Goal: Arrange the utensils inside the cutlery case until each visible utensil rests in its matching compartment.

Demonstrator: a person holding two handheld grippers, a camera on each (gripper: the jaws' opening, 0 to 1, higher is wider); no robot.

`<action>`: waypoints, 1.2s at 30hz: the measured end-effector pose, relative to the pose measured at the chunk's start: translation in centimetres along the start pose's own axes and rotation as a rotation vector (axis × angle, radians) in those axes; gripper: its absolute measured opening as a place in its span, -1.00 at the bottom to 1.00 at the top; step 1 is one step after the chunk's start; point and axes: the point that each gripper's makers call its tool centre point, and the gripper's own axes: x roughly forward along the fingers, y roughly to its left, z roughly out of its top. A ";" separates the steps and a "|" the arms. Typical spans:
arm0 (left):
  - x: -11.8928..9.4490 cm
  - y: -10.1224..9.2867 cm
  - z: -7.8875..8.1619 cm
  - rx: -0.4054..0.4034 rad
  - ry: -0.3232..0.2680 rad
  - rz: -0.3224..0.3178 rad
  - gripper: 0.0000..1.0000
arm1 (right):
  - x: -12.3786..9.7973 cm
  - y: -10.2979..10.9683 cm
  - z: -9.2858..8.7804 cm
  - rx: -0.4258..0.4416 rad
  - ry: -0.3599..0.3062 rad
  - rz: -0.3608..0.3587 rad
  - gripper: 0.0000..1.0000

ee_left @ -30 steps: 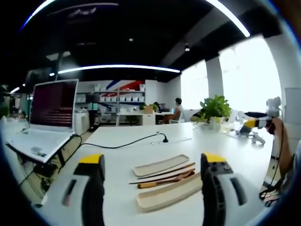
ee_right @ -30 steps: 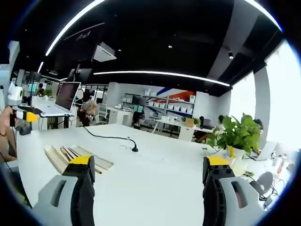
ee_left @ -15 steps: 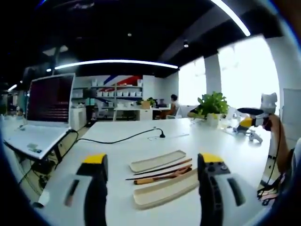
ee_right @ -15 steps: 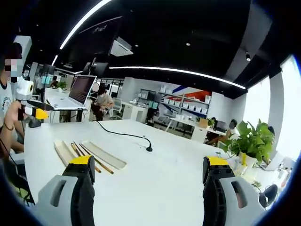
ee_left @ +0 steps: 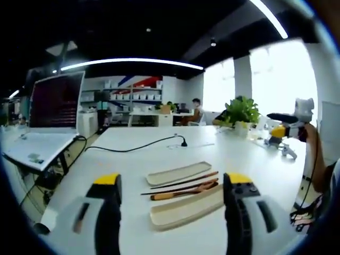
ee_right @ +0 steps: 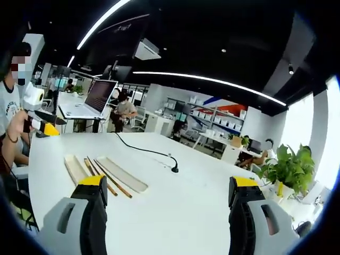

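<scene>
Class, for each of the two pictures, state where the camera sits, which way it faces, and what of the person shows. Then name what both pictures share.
Left gripper view: rides the left tongs, open, facing across the white table at two beige case halves with wooden utensils between; the person's arm shows at right, holding the right tongs.
Right gripper view: rides the right tongs, open, facing the case halves from the other side; the person's arm shows at left.
Shared: table, case, utensils, black cable.
</scene>
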 end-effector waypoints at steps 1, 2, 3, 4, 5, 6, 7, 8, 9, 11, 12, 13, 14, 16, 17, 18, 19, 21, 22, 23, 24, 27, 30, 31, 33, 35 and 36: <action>0.0 0.0 -0.1 -0.002 0.003 0.001 0.64 | 0.2 0.3 -0.1 -0.008 0.007 0.014 0.98; 0.1 0.0 -0.1 0.000 0.005 0.000 0.63 | 0.3 0.5 -0.1 -0.010 0.010 0.020 0.98; 0.1 -0.1 -0.2 0.005 0.008 -0.003 0.62 | 0.5 0.6 -0.1 -0.010 0.012 0.030 0.98; 0.2 -0.2 -0.2 0.007 0.010 -0.005 0.62 | 0.6 0.7 -0.1 -0.010 0.012 0.032 0.97; 0.3 -0.2 -0.3 0.010 0.012 -0.007 0.62 | 0.8 0.9 -0.1 -0.011 0.013 0.040 0.96; 0.4 -0.1 -0.4 0.010 0.014 -0.007 0.62 | 1.0 1.1 -0.1 -0.016 0.014 0.049 0.94; 0.5 -0.1 -0.5 0.009 0.017 -0.006 0.62 | 1.4 1.3 0.0 -0.021 0.015 0.056 0.94; 0.6 -0.1 -0.6 0.008 0.020 -0.006 0.62 | 1.6 1.4 0.0 -0.024 0.019 0.065 0.94; 0.7 0.0 -0.7 0.008 0.025 -0.006 0.62 | 2.0 1.8 0.0 -0.028 0.025 0.081 0.94; 0.8 0.0 -0.9 0.008 0.033 -0.007 0.61 | 2.5 2.2 0.1 -0.026 0.029 0.105 0.93; 0.9 0.0 -1.0 0.010 0.036 -0.007 0.61 | 2.7 2.4 0.1 -0.026 0.032 0.114 0.93; 1.0 0.0 -1.1 0.011 0.039 -0.007 0.61 | 3.0 2.6 0.1 -0.026 0.037 0.123 0.93; 1.0 0.0 -1.2 0.012 0.042 -0.008 0.60 | 3.2 2.7 0.1 -0.027 0.040 0.127 0.93; 1.1 -0.1 -1.3 0.013 0.047 -0.012 0.58 | 3.8 3.0 0.0 -0.040 0.051 0.139 0.92; 1.1 -0.1 -1.3 0.013 0.048 -0.012 0.57 | 3.9 3.1 0.0 -0.046 0.056 0.144 0.92; 1.2 -0.1 -1.4 0.013 0.050 -0.014 0.57 | 4.2 3.4 -0.1 -0.051 0.063 0.152 0.92; 1.2 -0.1 -1.5 0.013 0.053 -0.015 0.56 | 4.4 3.5 -0.2 -0.054 0.065 0.157 0.92; 1.2 -0.1 -1.7 0.012 0.058 -0.015 0.55 | 4.7 3.8 -0.4 -0.058 0.071 0.168 0.90; 1.2 -0.1 -1.8 0.010 0.061 -0.016 0.55 | 5.0 4.1 -0.5 -0.062 0.079 0.178 0.88; 1.3 -0.1 -1.8 0.009 0.062 -0.016 0.55 | 5.1 4.2 -0.7 -0.065 0.085 0.186 0.85; 1.3 0.0 -1.8 0.008 0.063 -0.015 0.55 | 5.3 4.5 -0.8 -0.071 0.094 0.198 0.83; 1.2 0.1 -1.9 0.007 0.066 -0.013 0.54 | 5.7 4.9 -1.2 -0.084 0.110 0.219 0.83; 1.1 0.2 -2.0 0.005 0.067 -0.012 0.54 | 6.3 5.2 -2.0 -0.104 0.139 0.229 0.81; 1.1 0.3 -2.0 0.005 0.067 -0.010 0.54 | 6.3 5.2 -2.1 -0.105 0.142 0.232 0.81; 1.1 0.4 -2.0 0.004 0.068 -0.009 0.53 | 6.8 5.5 -2.6 -0.103 0.158 0.243 0.80; 1.1 0.4 -2.0 0.004 0.068 -0.009 0.53 | 7.3 5.7 -2.9 -0.097 0.172 0.255 0.79; 1.1 0.3 -2.0 0.005 0.068 -0.011 0.53 | 7.6 5.7 -3.2 -0.093 0.185 0.261 0.79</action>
